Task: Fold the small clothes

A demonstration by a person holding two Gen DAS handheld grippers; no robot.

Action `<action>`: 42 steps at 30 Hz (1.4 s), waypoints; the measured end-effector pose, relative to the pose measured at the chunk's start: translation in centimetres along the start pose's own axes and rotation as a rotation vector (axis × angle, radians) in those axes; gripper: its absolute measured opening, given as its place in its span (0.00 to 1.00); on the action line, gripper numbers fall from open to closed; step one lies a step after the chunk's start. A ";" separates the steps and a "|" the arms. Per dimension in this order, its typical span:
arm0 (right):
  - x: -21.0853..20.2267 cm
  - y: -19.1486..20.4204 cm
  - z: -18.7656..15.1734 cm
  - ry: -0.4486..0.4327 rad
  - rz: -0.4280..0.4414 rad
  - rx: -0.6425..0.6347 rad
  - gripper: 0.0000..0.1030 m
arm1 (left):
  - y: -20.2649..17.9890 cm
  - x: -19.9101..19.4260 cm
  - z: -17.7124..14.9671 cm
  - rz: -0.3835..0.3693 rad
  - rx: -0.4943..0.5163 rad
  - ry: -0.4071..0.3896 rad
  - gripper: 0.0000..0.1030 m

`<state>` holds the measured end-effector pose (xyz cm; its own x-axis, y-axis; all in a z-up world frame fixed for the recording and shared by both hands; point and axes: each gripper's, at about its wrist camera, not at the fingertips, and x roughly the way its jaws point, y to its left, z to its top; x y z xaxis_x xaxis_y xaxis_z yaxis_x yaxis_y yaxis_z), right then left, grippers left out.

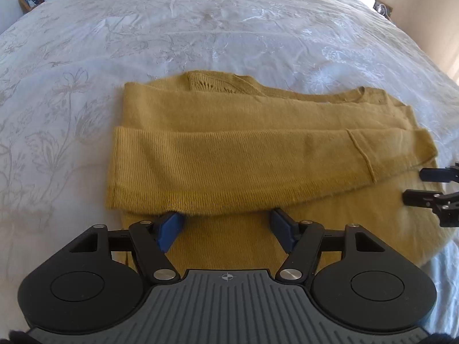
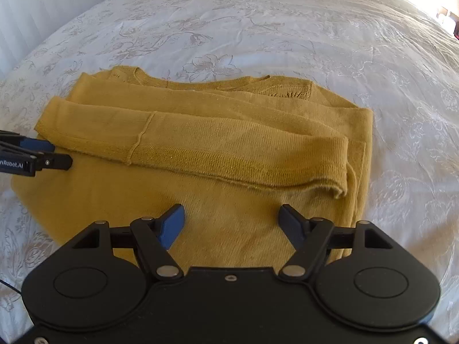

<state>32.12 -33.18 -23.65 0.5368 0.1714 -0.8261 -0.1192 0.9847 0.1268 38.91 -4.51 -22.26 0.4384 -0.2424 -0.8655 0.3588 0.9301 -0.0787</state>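
Left wrist view: the left gripper stands released, its blue pads spread with nothing between them; the tips lie at the near edge of the folded sleeve band.
Right wrist view: the right gripper is likewise released and empty, poised over bare knit short of the sleeve band.
Garment location: the mustard-yellow knitted sweater lies flat on the white floral-embroidered bedspread, directly ahead of and beneath both sets of jaws.
Garment appearance: both sleeves are laid crosswise over the body; a ribbed cuff ends ahead and to the right of the right jaws; the neckline with openwork stitching lies at the far edge, well beyond the tips.
Step in hand (judged): the sleeve fold looks complete; the hem portion under the jaws remains unfolded, so the next fold probably brings hem toward neckline.
Procedure, grip: each gripper should take the hem edge below its jaws, catching every layer there.
Procedure, lift: both hands should rise together and travel evenly, so the crossed sleeves stay put.
Risk: soft knit stretches and sags; an uneven pull may skew the fold.
Alignment: the hem should land square on the far edge.
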 end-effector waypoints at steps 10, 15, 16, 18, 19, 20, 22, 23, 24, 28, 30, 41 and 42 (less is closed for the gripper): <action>1.9 -4.9 6.4 -0.107 -0.098 0.128 0.73 | 2.2 3.0 8.9 0.051 0.041 -0.083 0.64; 0.4 -7.2 6.1 -0.149 -0.094 0.244 0.73 | 3.3 1.7 10.7 0.062 -0.015 -0.142 0.64; 0.0 -7.4 5.8 -0.151 -0.086 0.260 0.73 | 3.4 1.3 10.6 0.060 -0.028 -0.148 0.64; -0.9 -7.9 4.7 -0.151 -0.069 0.290 0.73 | 3.6 0.5 9.8 0.046 -0.045 -0.145 0.64; -1.2 -7.9 4.1 -0.147 -0.062 0.298 0.73 | 3.6 0.2 9.3 0.036 -0.048 -0.135 0.64; -1.6 -8.0 3.5 -0.140 -0.051 0.303 0.73 | 3.4 -0.1 8.5 0.030 -0.046 -0.122 0.64; -2.0 -8.0 2.5 -0.121 -0.040 0.300 0.73 | 3.0 -0.5 6.8 0.027 -0.039 -0.092 0.64; -2.1 -7.9 2.1 -0.110 -0.032 0.294 0.73 | 2.8 -0.7 5.8 0.022 -0.041 -0.073 0.65; -2.1 -7.9 1.8 -0.102 -0.026 0.290 0.73 | 2.6 -0.8 4.8 0.012 -0.045 -0.054 0.65; -1.8 -7.9 1.1 -0.091 -0.009 0.291 0.67 | 1.5 -0.4 0.9 0.014 -0.031 0.023 0.66; -1.6 -8.2 1.0 -0.089 -0.003 0.307 0.62 | 1.1 -0.1 -0.2 0.025 0.003 0.032 0.74; 0.0 -8.6 2.2 -0.029 -0.024 0.308 0.09 | 1.3 0.8 0.5 -0.016 -0.044 0.051 0.96; -0.2 -8.5 2.3 -0.025 -0.042 0.295 0.08 | 1.2 0.6 0.5 -0.017 -0.046 0.042 0.96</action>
<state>34.95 -41.53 -23.29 0.5567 0.1274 -0.8209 0.1496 0.9566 0.2499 40.03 -3.70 -22.60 0.3976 -0.2477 -0.8835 0.3274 0.9378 -0.1156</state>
